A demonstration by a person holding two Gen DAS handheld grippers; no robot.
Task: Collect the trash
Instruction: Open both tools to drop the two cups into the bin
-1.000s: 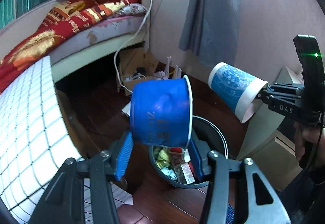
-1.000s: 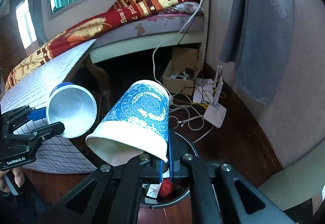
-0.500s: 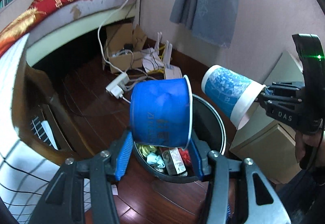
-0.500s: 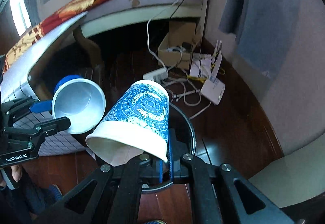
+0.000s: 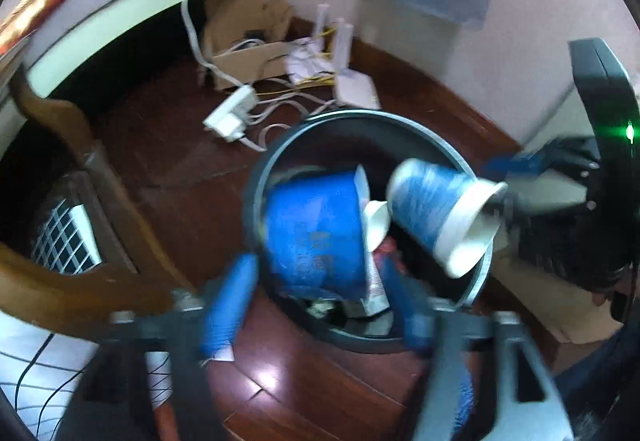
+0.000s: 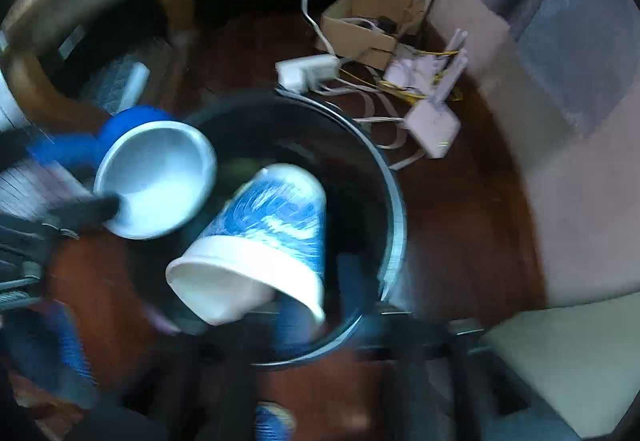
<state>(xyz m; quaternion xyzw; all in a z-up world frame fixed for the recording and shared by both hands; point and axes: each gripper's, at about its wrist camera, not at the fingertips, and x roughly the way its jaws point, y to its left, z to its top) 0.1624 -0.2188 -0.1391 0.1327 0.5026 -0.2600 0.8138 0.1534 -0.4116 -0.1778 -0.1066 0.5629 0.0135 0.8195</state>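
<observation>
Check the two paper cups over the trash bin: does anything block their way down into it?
Nothing visible does. The solid blue cup and the patterned blue cup both sit over the open mouth of the trash bin, which has no lid. Both grippers' jaws are opening around the cups. Earlier trash lies low inside, under the rim.

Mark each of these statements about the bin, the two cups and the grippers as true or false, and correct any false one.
1. Both cups are over the mouth of the black bin. True.
2. The solid blue cup sits between the left gripper pads. True; the jaws are opening and no longer press on it.
3. The bin is empty. False: wrappers and other trash lie inside.
4. The patterned cup points its open end away from the right gripper. False: its white rim faces the gripper.
5. A white power strip lies on the floor beyond the bin. True.
</observation>
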